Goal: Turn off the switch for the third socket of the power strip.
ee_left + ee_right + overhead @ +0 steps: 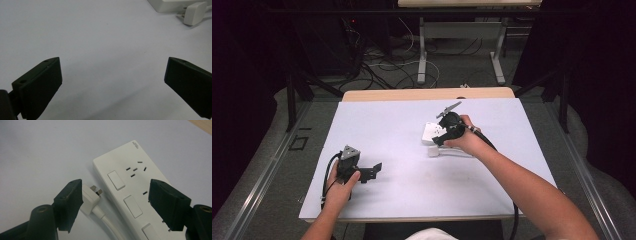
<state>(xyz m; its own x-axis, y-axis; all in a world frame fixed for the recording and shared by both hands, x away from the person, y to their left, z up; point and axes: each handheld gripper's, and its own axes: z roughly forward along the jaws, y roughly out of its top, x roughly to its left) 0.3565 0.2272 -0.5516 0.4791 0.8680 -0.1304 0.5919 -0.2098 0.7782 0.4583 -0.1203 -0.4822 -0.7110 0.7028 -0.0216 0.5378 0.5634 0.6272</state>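
Here my right gripper (438, 141) hovered, jaws apart, over the white plastic power strip (135, 192) and white plug (89, 199) mid-surface; my left gripper (373, 171) rested low, jaws apart.

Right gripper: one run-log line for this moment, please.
right gripper: open, over plug and strip | plug: unplugged, beside strip | left gripper: open, idle on table

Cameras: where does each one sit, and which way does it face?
High view: above the person's side, facing forward and down at the table; forearms, both grippers.
Left gripper view: along its open fingers over bare table.
Right gripper view: between open fingers at the power strip and plug.
Shared: strip and plug.
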